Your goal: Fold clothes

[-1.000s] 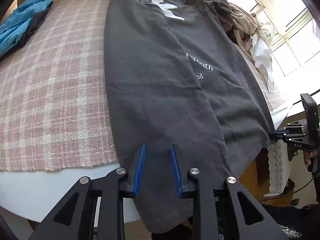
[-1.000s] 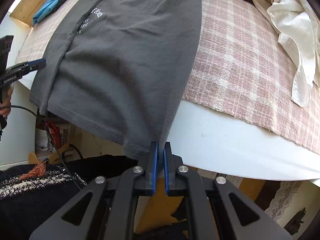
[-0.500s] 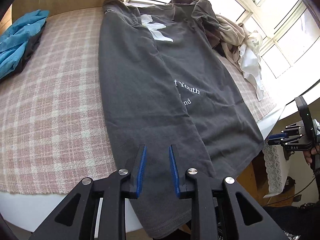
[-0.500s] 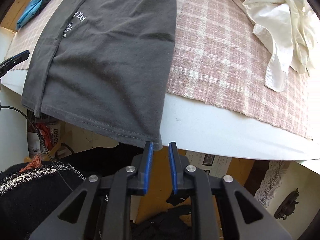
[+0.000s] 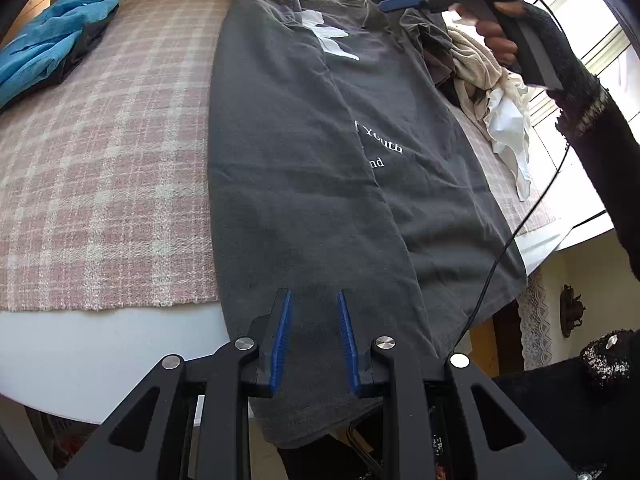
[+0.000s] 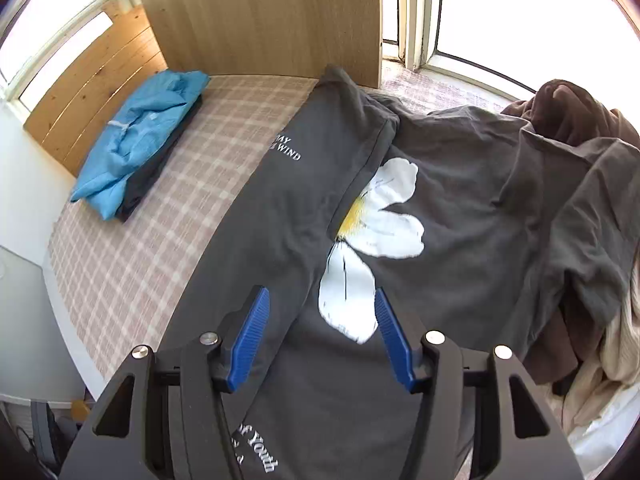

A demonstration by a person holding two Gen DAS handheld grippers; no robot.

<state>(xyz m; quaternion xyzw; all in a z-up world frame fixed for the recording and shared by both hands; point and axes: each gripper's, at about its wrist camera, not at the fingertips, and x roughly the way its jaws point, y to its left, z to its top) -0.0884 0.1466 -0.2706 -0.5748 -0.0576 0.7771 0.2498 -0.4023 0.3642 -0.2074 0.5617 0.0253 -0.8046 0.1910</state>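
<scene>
Grey T-shirt reads "WIND" and "of Youth".

Right tool released hem, opened, moved over shirt top.

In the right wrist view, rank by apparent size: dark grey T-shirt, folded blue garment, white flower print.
1. Dark grey T-shirt, by far the largest.
2. Folded blue garment.
3. White flower print, though it lies nearer the camera, so its rank against the garment is unsure.
</scene>
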